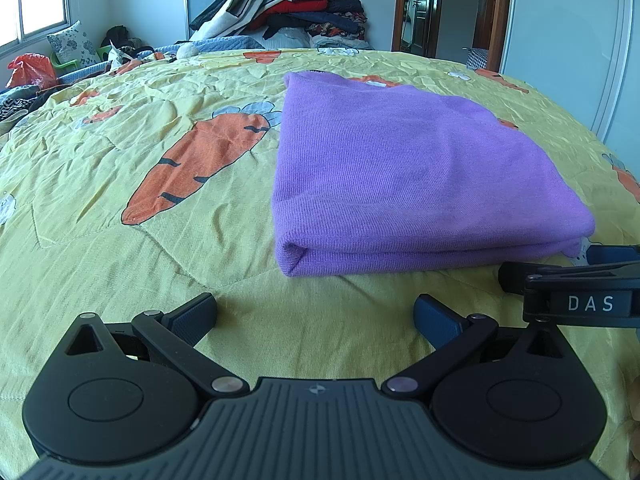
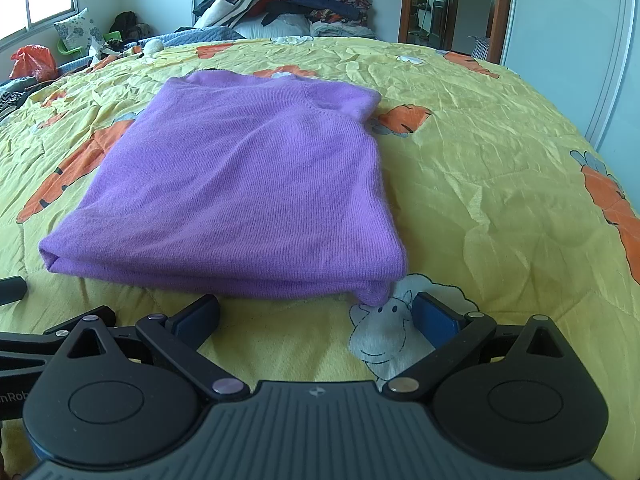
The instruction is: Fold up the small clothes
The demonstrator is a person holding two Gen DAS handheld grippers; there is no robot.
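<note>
Purple sweater folded on bed, just ahead of your right tongs; left tongs offset; both tongs apart, empty.

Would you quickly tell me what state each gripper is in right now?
Left gripper: open, holding nothing, short of the purple sweater.
Right gripper: open, holding nothing, just short of the sweater's near edge.

My left camera looks low across the bed from near its front edge. My right one sits just beside it, facing likewise. Both share the purple sweater.
</note>
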